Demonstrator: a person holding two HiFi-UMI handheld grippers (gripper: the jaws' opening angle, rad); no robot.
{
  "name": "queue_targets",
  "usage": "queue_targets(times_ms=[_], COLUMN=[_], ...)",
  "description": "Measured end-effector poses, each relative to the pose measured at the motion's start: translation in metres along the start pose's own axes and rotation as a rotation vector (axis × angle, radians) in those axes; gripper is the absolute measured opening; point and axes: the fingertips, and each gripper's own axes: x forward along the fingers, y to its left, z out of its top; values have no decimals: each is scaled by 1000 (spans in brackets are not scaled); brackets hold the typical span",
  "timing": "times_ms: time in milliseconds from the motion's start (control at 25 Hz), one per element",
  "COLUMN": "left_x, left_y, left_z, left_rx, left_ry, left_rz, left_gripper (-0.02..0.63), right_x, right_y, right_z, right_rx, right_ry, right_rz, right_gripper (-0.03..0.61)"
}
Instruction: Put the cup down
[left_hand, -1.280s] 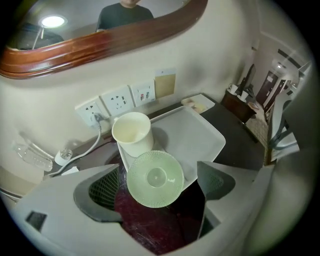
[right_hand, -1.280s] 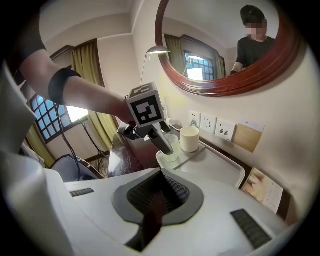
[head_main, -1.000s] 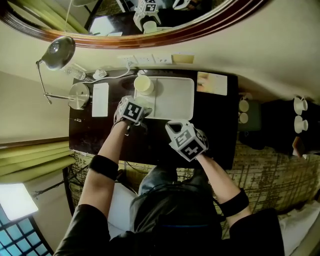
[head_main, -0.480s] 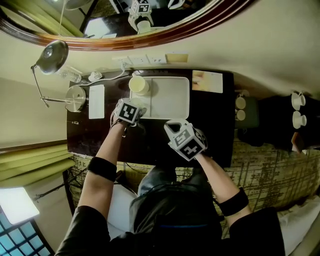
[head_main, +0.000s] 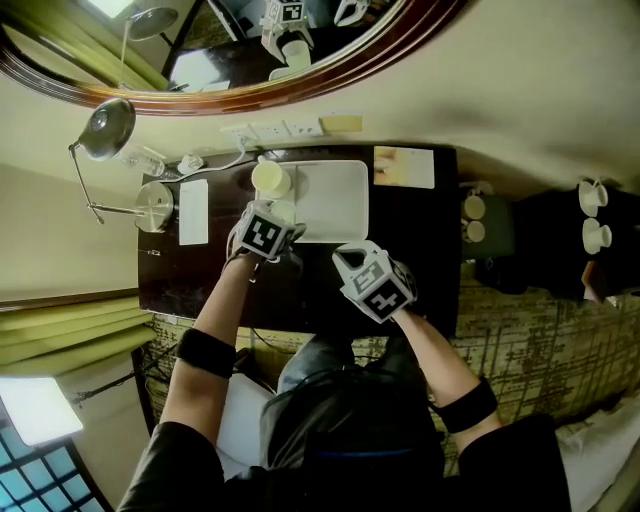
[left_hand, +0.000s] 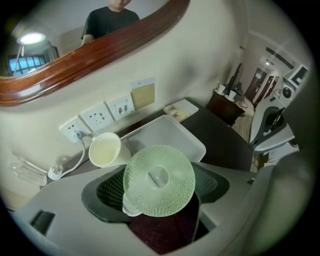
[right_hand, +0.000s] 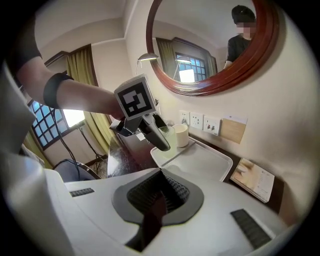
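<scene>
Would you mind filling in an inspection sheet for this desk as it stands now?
Surface: dark desk, with a white tray on it.
Job's things: green glass cup, gripped by the left gripper at the tray's left edge.
Clutter: white cup at the tray's far left corner; desk lamp; leaflet; white card.
Grippers: the left gripper's jaws have just been closing, with the glass cup between them; right gripper shut, empty.
Cables: white cable plugged into the wall sockets.
Surroundings: round mirror above the desk; curtains at left.
</scene>
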Motion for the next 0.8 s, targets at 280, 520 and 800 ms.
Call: queue_targets(times_ms=[280,520,800], left_x=[1,23,57], left_y=[-74,-148,-213], left_z=[49,94,142], left_rx=[108,191,267], left_ry=[-20,-31,-36], left_rz=[-62,-120,-169], left_gripper=[388,388,388], right_x=[-39,-77,-113], right_y=[-30,-66,-109], right_z=[-24,-57,-94], right_rx=[47,96,144], right_ry=[-10,-20,-19], right_rz=[-41,-84,-124], right_gripper=[8,8,8])
